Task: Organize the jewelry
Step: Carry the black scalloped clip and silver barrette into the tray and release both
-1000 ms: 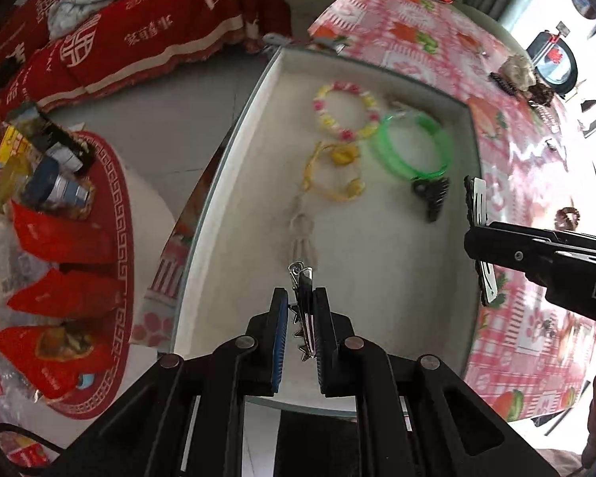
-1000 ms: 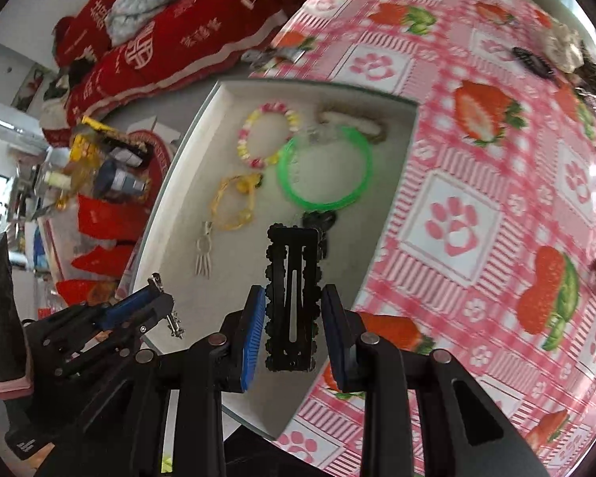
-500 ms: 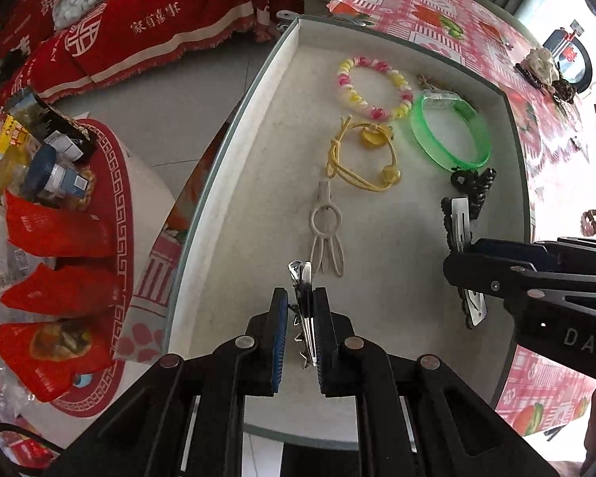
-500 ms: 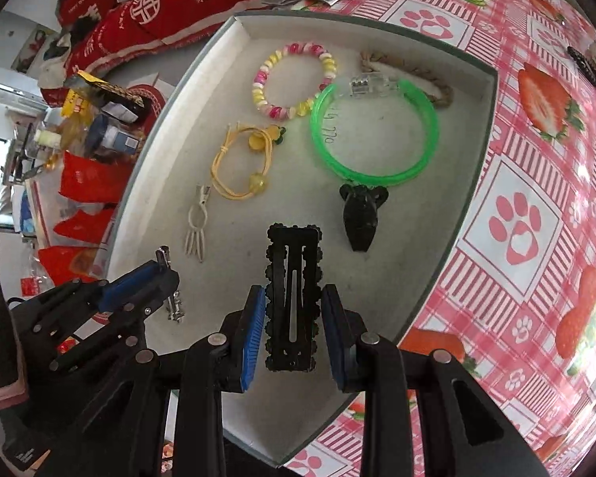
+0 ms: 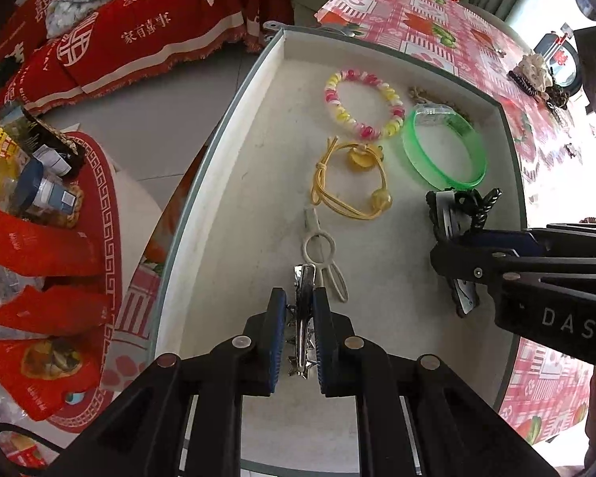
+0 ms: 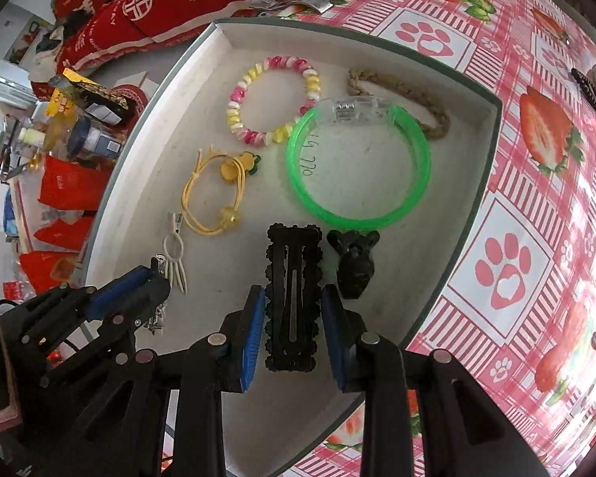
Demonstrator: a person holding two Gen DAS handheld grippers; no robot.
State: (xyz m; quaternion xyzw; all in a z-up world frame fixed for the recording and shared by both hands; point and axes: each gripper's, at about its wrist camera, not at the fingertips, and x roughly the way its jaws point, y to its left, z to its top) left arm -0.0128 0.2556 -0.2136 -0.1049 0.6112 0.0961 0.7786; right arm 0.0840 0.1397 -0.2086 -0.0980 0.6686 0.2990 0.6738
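A white tray (image 5: 234,167) (image 6: 476,151) holds a pink and yellow bead bracelet (image 5: 361,103) (image 6: 274,99), a green bangle (image 5: 445,151) (image 6: 357,171), a yellow hair tie (image 5: 349,183) (image 6: 214,194), a cream clip (image 5: 322,254) (image 6: 175,254), a black bear clip (image 6: 353,262) and a braided cord (image 6: 401,91). My left gripper (image 5: 300,318) is shut on a silver spiked hair clip (image 5: 302,318), low over the tray beside the cream clip. My right gripper (image 6: 292,322) is shut on a black scalloped snap clip (image 6: 294,298), low over the tray next to the bear clip.
The tray sits on a pink strawberry and paw print tablecloth (image 6: 536,198) at the table's edge. More hair pieces lie at the far end of the table (image 5: 536,75). Red packets and jars (image 5: 39,238) stand on the floor to the left.
Both grippers have moved forward and down over the tray, each holding its clip. The tray's contents have not moved.
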